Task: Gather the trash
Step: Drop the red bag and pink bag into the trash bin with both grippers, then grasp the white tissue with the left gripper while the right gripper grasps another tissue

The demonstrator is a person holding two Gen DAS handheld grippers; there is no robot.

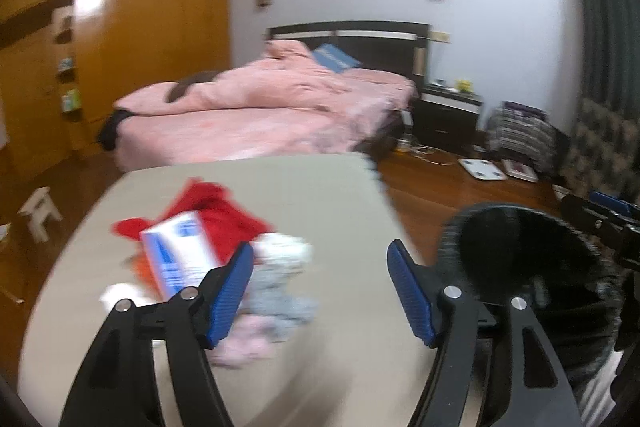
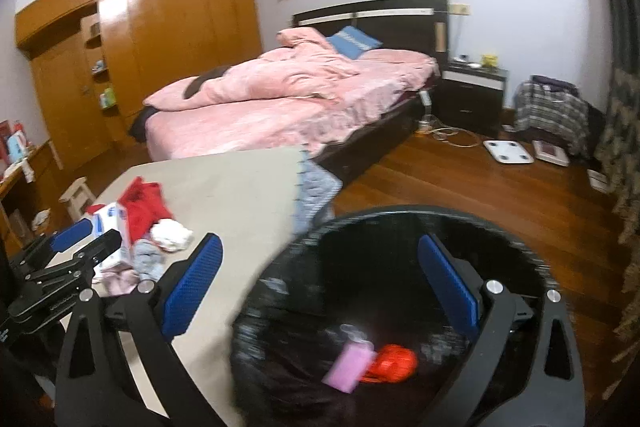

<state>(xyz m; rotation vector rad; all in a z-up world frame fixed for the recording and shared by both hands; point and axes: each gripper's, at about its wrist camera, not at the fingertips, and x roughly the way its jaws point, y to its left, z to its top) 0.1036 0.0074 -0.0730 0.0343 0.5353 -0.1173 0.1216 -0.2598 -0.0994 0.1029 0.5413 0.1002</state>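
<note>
Both grippers released beside the black bin

The right gripper (image 2: pixel 320 279) gapes empty above the black bin (image 2: pixel 400 227), where pink and red scraps (image 2: pixel 370 367) lie; left of the bin, the left gripper (image 1: pixel 320 291) spreads empty before the trash pile (image 1: pixel 208 247) on the beige table (image 1: pixel 320 187).

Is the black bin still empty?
No: the right wrist view shows a pink item and a red item lying inside the bin.
</note>
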